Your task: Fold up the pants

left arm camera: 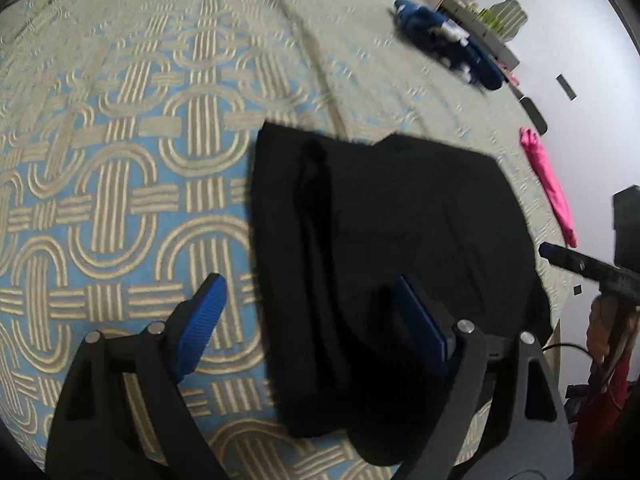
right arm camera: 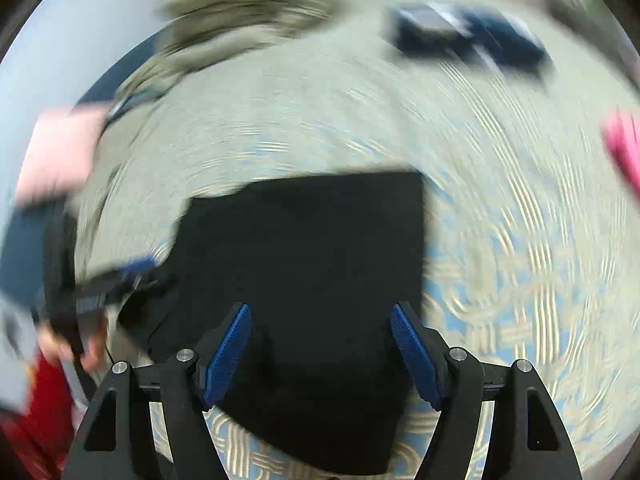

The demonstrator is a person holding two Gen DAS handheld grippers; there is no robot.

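Both the left gripper [left arm camera: 308,320] and right gripper [right arm camera: 320,354] hung wide open and empty over the folded black pants [left arm camera: 392,248] (bedspread [left arm camera: 120,160] beneath), risking a snagged, undone fold.

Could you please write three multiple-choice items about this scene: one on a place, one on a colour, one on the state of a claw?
1. Where do the black pants lie?
A. On the patterned bedspread
B. On a wooden chair
C. Inside a basket

2. What colour is the garment near the bed's edge, beyond the pants?
A. Yellow
B. Pink
C. White

3. In what state is the left claw?
A. Shut on the pants
B. Open, holding nothing
C. Shut on a pillow

Key:
1 A, the folded dark cloth rests flat on the blue and beige bedspread in both views.
2 B, the narrow cloth at the edge is bright pink.
3 B, its two blue fingers stand wide apart with no cloth between them. The right claw is open too.
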